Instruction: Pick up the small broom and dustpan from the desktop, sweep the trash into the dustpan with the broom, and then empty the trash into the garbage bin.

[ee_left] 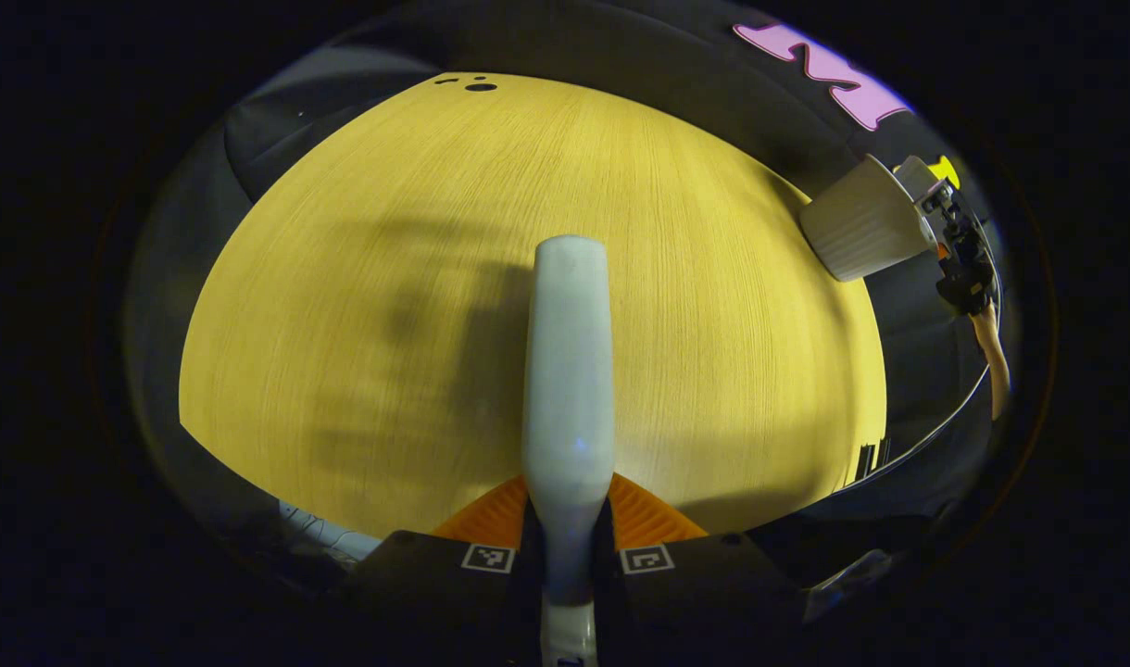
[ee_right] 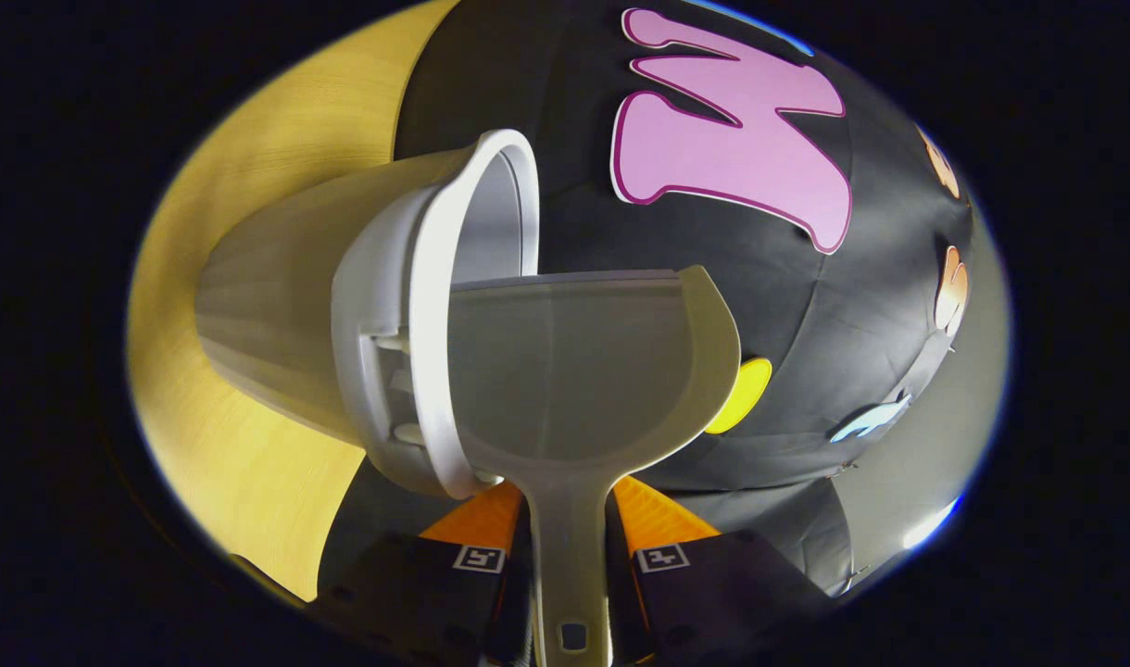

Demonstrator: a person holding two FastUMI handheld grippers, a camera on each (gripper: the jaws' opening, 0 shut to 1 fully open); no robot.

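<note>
The dustpan (ee_right: 574, 371), one shallow scoop of smooth, pale grey plastic with a rounded rim and a flat tapering handle, was tipped against the mouth of the garbage bin (ee_right: 343, 306), its open edge touching the bin's thick white rim. The right gripper (ee_right: 570, 537) was clenched on the dustpan's handle, one finger pressing each side. The single bin was a tapered bucket of matte off-white plastic with fine vertical ribbing on its wall, and it stood on the desktop (ee_right: 250, 445), a yellow wood-grain surface, at the edge nearest the black cloth wall. In the left gripper view the same garbage bin (ee_left: 866, 232) sat at the far right corner of the desktop (ee_left: 361, 278), with the other gripper (ee_left: 963, 250) just beside its mouth and a hand behind it. Well away from the bin, over the bare middle of the desktop, the left gripper (ee_left: 567, 533) grasped the one small broom (ee_left: 568, 371) by its smooth, rounded, whitish handle, which stood forward between the two fingers; its bristles could not be seen. A soft shadow lay on the wood beside that handle.
</note>
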